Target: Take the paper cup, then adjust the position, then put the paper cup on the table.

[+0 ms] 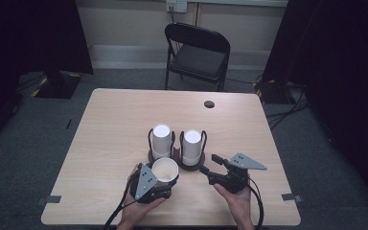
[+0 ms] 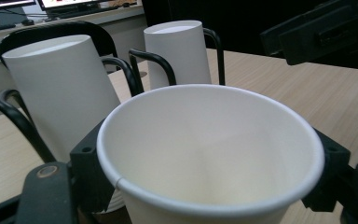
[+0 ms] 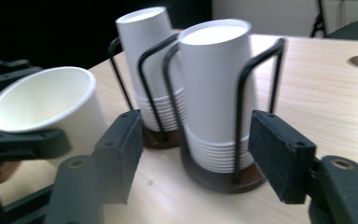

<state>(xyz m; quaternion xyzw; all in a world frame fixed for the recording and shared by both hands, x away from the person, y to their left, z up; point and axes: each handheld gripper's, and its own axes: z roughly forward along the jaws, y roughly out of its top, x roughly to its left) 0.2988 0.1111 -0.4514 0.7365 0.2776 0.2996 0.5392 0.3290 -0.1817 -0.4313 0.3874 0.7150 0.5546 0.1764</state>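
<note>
The tabletop (image 1: 115, 120) carries two wire racks, each with a stack of upturned cups: the left stack (image 1: 161, 141) and the right stack (image 1: 192, 147). The left tongs (image 1: 160, 179) clamp a single upright paper cup (image 1: 165, 171), its base hidden. The right tongs (image 1: 210, 163) gape open, empty, beside the right stack.

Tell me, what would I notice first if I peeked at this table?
Probably the open paper cup pinched in the left gripper near the table's front edge. Just behind it stand two stacks of upside-down white cups, each in a black wire holder, while the right gripper is open beside them.
</note>
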